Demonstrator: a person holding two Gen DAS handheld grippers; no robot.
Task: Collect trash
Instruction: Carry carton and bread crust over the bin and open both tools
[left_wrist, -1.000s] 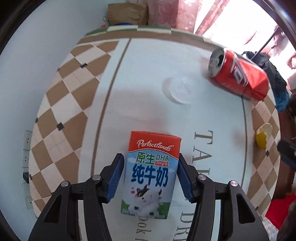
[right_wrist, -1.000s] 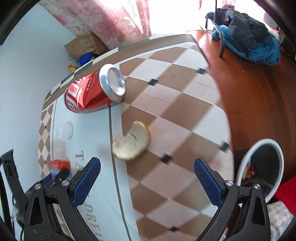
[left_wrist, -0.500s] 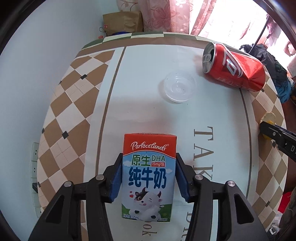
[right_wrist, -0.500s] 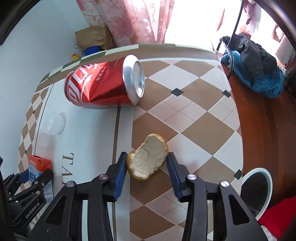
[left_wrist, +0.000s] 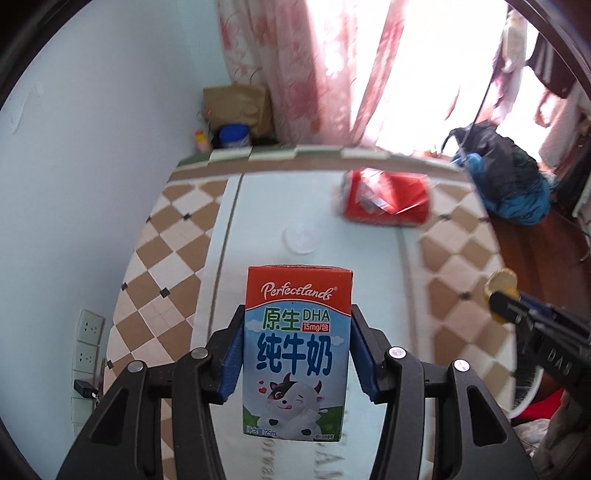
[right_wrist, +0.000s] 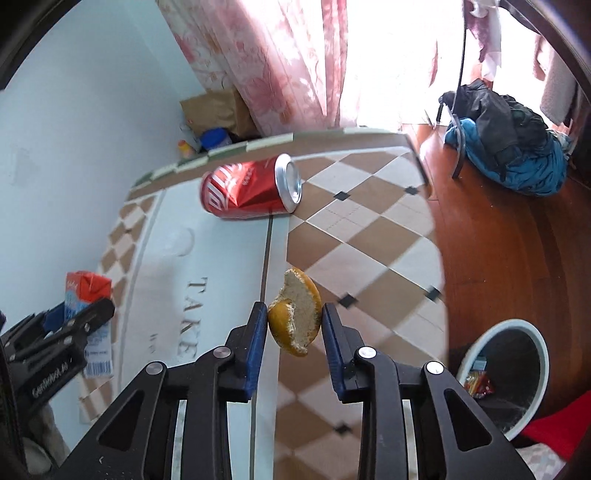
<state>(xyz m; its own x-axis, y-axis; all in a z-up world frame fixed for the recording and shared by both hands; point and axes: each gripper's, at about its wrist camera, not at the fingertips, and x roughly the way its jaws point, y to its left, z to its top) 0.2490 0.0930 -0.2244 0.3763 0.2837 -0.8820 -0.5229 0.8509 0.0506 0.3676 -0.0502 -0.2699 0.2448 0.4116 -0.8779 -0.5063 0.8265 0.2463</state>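
Red-topped blue milk carton (left_wrist: 295, 350); red can (right_wrist: 251, 192); brown-and-cream checkered tablecloth (right_wrist: 362, 236); pink floral curtain (right_wrist: 273, 62).

left gripper (left_wrist: 297, 354) clamped, right gripper (right_wrist: 294, 326) clamped

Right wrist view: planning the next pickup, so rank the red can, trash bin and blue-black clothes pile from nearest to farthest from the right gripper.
1. Trash bin, on the floor, lower right.
2. Red can, lying on the table, ahead left.
3. Clothes pile, far upper right.
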